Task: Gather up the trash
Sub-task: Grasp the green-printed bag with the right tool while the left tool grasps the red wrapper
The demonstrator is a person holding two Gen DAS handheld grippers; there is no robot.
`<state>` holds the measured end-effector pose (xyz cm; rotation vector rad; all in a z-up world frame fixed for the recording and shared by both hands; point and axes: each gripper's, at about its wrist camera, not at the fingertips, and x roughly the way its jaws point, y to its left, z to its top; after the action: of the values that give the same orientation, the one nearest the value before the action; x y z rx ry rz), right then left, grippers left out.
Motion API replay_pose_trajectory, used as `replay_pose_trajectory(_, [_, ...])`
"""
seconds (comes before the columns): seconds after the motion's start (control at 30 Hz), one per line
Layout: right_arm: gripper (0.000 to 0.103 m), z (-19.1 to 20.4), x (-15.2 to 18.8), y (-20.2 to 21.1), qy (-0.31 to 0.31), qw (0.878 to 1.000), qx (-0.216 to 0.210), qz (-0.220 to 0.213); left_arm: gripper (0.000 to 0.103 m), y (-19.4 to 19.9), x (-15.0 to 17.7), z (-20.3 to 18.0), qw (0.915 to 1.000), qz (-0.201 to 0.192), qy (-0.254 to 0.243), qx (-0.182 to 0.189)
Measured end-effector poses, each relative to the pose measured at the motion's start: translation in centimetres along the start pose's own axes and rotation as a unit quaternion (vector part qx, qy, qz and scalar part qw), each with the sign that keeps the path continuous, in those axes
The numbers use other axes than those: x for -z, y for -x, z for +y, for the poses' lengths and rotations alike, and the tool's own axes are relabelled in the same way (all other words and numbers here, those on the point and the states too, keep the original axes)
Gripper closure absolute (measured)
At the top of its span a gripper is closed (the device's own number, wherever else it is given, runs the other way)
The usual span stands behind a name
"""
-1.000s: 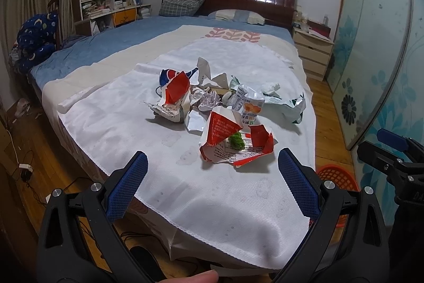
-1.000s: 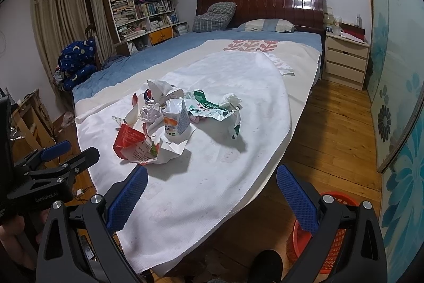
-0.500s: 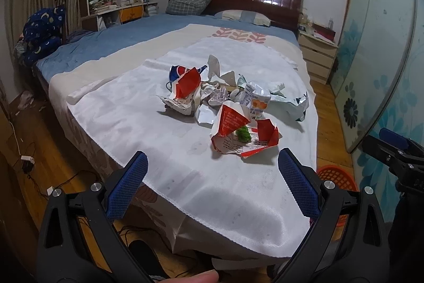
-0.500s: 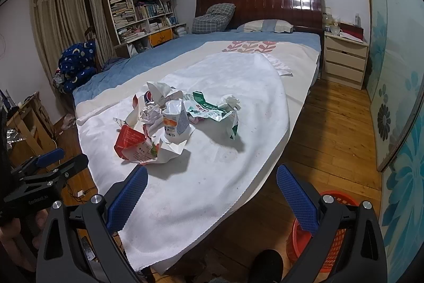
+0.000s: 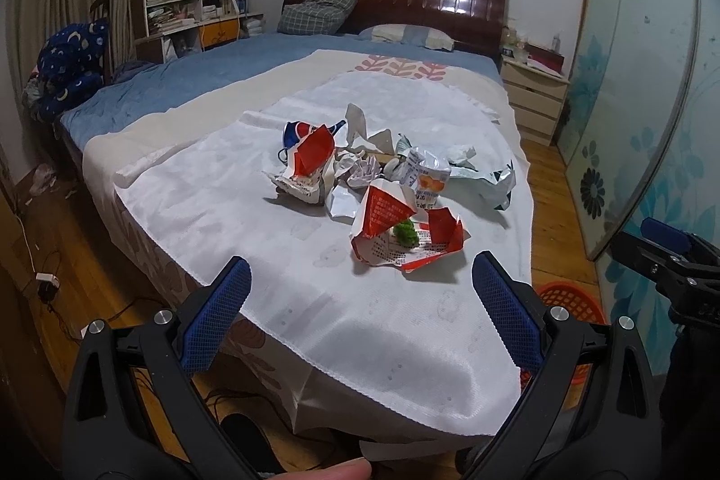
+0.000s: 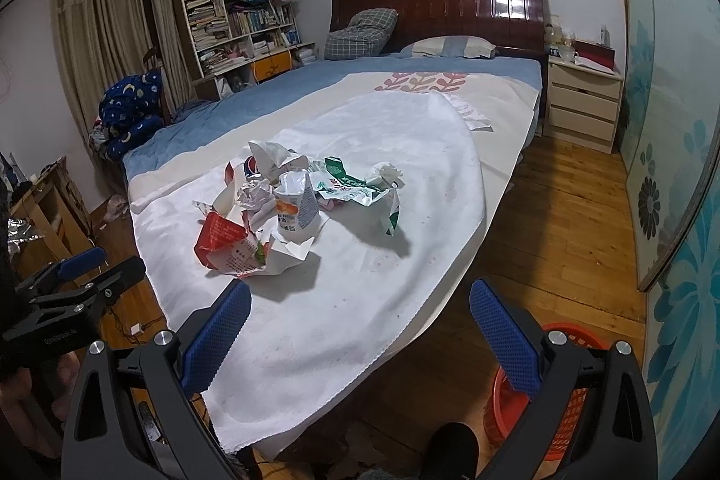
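1. Bedroom with a wooden floor [image 6: 553, 219]: a wide bed with a dark wooden headboard [image 5: 400, 3] carries a white cloth [image 5: 252, 219] spread over its near end.
2. On that cloth sits a heap of crumpled trash: a torn red-and-white paper carton [image 5: 400, 237] nearest me, a squashed white cup with an orange print [image 5: 425, 178] behind it, and a green-and-white foil wrapper [image 6: 355, 183] to the right.
3. My left gripper [image 5: 360, 313] is spread wide, its blue pads [image 5: 213, 313] empty, held short of the cloth's near edge.
4. My right gripper [image 6: 360, 327] is likewise spread and holds nothing, over the bed's corner.
5. A red plastic mesh basket [image 6: 567, 390] stands on the floor beside the bed, under my right gripper.
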<state>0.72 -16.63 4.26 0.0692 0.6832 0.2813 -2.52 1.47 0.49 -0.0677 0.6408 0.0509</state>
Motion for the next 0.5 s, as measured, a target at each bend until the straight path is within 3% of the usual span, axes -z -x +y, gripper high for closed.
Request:
replay_pose_trajectory(0.2, [0.007,-1.2,-3.0,-2.4,-0.013,1.0,0.011,-0.019,0.005,-0.3,-0.2,0.5,1.0,0.001,0.008,0.004])
replay_pose_trajectory(0.4, [0.007,-3.6,-7.2,-10.8,-0.082,0.996,-0.013,0.013,0.005,-0.8,-0.2,0.4,0.9999,0.005,0.005,0.012])
replay_pose_trajectory(0.5, [0.007,-4.7,-7.8,-15.5,-0.106,0.993,0.002,0.042,0.005,-1.2,-0.1,0.5,0.9999,0.009,0.005,0.013])
